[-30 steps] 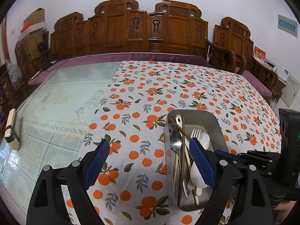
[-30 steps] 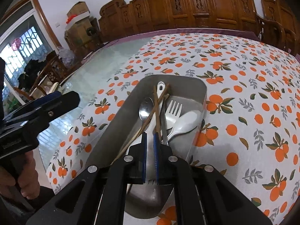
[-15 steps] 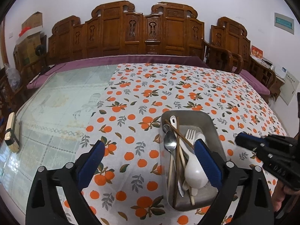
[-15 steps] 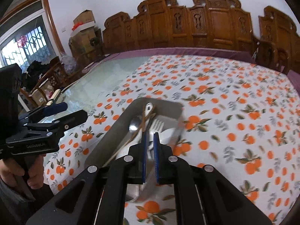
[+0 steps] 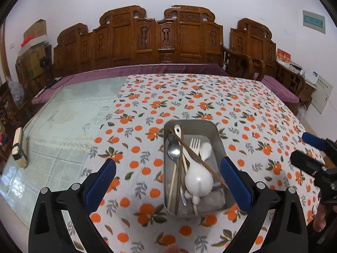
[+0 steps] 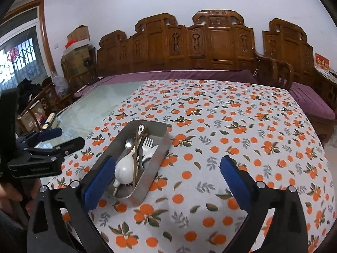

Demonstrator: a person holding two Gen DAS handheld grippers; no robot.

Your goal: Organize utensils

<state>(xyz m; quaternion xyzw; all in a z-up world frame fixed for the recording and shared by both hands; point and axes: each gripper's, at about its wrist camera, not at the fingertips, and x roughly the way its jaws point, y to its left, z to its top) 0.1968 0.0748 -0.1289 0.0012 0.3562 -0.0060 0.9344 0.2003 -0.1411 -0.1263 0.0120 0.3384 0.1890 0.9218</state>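
Utensils (image 5: 190, 164) sat piled in the steel tray (image 5: 219, 139) on the orange-print tablecloth (image 5: 242, 109). Left gripper (image 5: 168, 177) was wide, empty, tray between its jaws in view. Right gripper (image 6: 166, 175) jaws were opening, nothing held. Judged a between-picks step; next move needs one piece singled out from the crossed chopsticks (image 5: 198, 158).

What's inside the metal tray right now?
The metal tray holds a steel spoon, white fork, white ladle and brown chopsticks. Anything beneath them is covered.
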